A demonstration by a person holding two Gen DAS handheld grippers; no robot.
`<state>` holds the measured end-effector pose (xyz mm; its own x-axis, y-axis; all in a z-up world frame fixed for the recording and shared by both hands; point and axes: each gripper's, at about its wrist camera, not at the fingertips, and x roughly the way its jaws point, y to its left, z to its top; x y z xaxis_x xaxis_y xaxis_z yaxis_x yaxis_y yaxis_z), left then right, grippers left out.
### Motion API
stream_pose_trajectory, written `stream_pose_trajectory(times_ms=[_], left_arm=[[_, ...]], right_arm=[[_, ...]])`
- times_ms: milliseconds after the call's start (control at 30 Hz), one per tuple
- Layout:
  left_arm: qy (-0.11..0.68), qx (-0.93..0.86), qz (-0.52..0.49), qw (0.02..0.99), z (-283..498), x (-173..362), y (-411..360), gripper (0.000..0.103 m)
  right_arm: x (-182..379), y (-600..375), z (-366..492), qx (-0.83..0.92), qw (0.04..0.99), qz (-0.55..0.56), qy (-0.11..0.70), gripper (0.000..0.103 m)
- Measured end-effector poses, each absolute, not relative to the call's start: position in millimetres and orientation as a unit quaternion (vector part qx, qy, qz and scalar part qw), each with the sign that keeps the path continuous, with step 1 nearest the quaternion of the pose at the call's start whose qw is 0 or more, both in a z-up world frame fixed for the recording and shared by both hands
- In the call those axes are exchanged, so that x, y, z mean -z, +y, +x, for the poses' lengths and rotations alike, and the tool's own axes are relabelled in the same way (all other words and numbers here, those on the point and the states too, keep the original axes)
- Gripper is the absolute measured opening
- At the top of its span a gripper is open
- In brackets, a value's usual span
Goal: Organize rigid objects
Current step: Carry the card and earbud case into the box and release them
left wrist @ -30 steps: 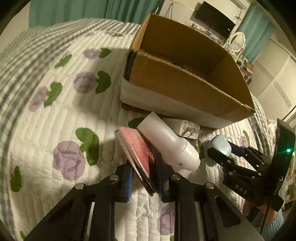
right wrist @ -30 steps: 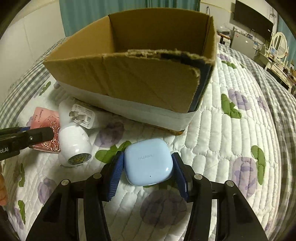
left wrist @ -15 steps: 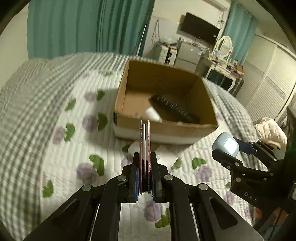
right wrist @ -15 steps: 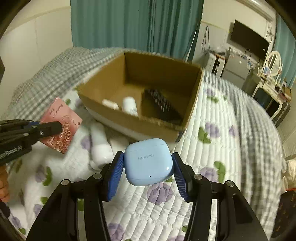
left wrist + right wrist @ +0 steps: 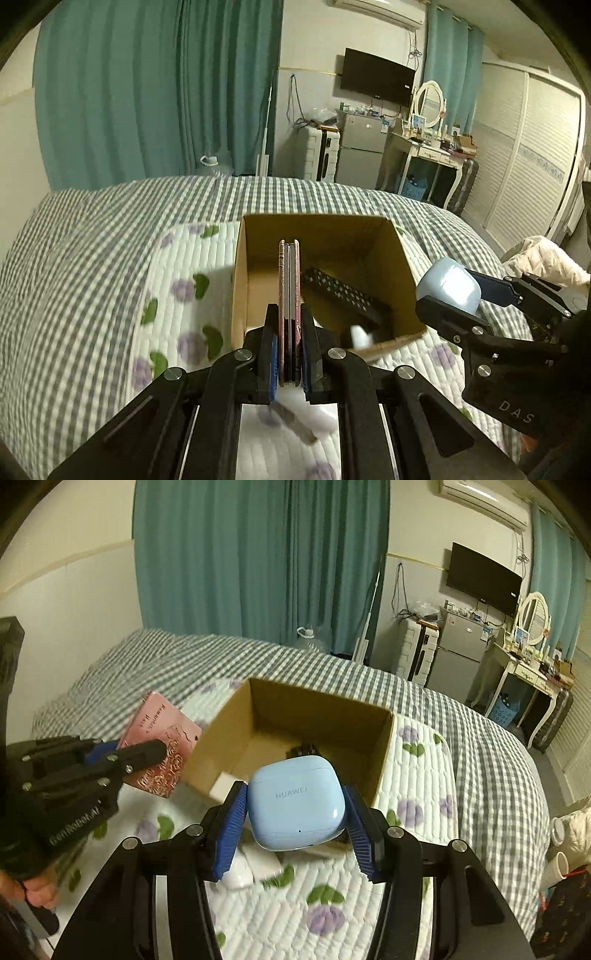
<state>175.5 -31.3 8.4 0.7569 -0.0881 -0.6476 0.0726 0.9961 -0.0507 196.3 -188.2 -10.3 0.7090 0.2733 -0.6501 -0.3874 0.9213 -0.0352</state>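
Left wrist view: left gripper (image 5: 289, 354) pinching pink booklet (image 5: 289, 295) edge-on above cardboard box (image 5: 242, 280). Right gripper (image 5: 295, 834) clamped round blue earbud case (image 5: 295, 806), over box's near edge on quilt (image 5: 413, 768).

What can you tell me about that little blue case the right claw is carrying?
The blue case is a small rounded, smooth, plastic-looking box printed "HUAWEI", with a lid seam near its top and a tiny dot low on its front. It is shut, pinched on both sides by the right claw, in the air before the cardboard box.
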Motion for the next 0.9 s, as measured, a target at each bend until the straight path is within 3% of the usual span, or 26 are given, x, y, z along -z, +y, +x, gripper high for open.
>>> stream_pose_trajectory(times_ms=[400, 867, 900], left_arm=[[0.367, 0.038, 0.027, 0.929, 250, 35, -37, 0.01], [0.38, 0.038, 0.037, 0.924, 261, 57, -43, 0.013], [0.378, 0.036, 0.038, 0.925, 260, 54, -43, 0.013]], right_arm=[[44, -192, 270, -0.153, 0.921, -0.041, 0.355, 0.052], [72, -199, 299, -0.151, 0.915, -0.015, 0.374, 0.053], [69, -201, 299, -0.152, 0.914, -0.007, 0.377, 0.056]])
